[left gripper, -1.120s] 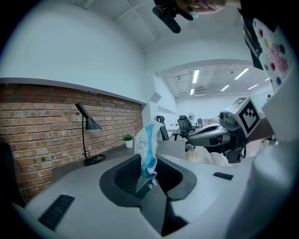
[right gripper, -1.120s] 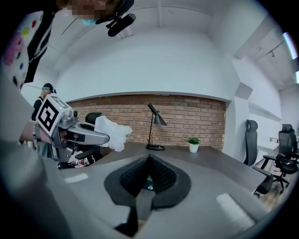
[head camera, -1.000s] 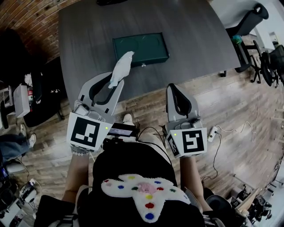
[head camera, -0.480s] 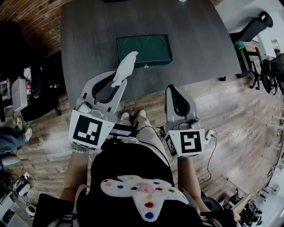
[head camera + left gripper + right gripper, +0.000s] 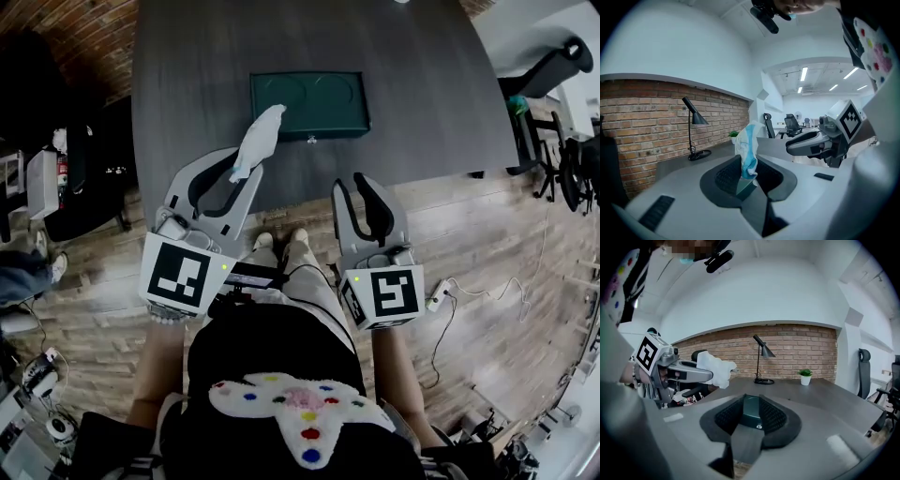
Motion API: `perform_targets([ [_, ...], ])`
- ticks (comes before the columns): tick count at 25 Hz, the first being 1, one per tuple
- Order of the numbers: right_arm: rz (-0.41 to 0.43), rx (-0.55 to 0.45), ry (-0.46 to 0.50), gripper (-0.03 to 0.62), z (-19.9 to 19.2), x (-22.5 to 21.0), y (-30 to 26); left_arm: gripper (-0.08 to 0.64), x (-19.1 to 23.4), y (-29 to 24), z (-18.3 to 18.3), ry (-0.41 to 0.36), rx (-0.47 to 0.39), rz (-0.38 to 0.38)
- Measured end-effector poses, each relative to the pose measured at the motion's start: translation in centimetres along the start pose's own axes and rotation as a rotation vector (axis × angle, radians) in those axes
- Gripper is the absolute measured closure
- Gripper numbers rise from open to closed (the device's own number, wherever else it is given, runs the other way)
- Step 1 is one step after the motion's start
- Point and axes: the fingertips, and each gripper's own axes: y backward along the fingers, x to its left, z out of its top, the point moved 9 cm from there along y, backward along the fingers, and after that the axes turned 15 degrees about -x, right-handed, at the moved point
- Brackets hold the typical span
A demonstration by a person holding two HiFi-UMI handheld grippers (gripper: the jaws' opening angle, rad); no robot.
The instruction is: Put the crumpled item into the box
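Left gripper (image 5: 242, 165) pinches crumpled tissue (image 5: 259, 139); right gripper (image 5: 350, 181) jaws just opened, empty. Carry over box (image 5: 309, 103), upper centre; release low.

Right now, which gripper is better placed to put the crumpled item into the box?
Left. The left gripper pinches the crumpled item, just short of the box. The right gripper is empty; its jaws have just been opening, with nothing held between them.

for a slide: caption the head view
Left tongs hold a crumpled tissue short of the green box; right tongs, empty, have just been opening.
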Motion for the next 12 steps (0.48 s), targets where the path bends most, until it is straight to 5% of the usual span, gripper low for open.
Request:
perform_targets([
  [12,0.069,0.088,-0.035,0.492,-4.4,-1.5,-3.6,0.476,1.0,-0.4,-1.4,0.006,0.038,0.088],
])
